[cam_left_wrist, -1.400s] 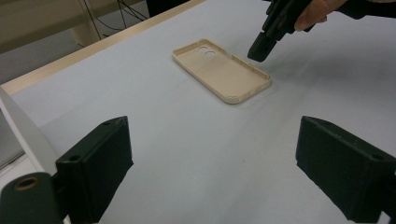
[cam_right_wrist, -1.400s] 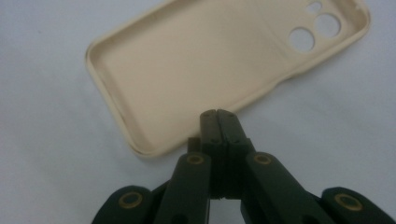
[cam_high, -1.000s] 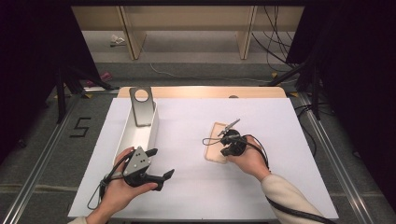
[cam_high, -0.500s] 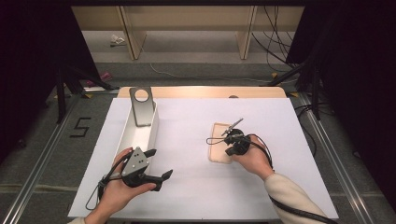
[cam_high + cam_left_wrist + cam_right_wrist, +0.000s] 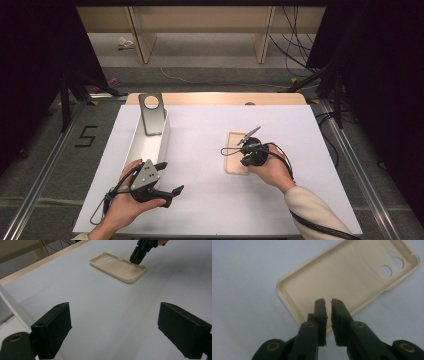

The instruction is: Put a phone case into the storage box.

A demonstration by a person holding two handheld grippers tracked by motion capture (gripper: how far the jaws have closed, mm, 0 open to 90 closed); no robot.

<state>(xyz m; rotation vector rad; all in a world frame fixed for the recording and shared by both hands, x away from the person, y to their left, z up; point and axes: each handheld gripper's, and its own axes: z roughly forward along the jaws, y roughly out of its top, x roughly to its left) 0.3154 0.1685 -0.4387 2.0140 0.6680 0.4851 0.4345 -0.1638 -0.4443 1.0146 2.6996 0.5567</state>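
A beige phone case [image 5: 235, 154] lies hollow side up on the white table cover, its camera holes at the far end. My right gripper [image 5: 247, 159] points down at the case's right long edge near its near end. In the right gripper view the case [image 5: 342, 277] lies under my right gripper [image 5: 327, 302], whose jaws have just been opening; a thin gap shows between the tips with nothing in it. My left gripper [image 5: 170, 177] rests at the front left, jaws wide open and empty. From the left gripper [image 5: 112, 325] the case [image 5: 117, 266] lies ahead.
A long white bin [image 5: 150, 145] runs front to back on the left, right beside my left hand. A grey stand with a round hole [image 5: 151, 112] rises at its far end. The white table cover [image 5: 210, 200] spreads between both hands.
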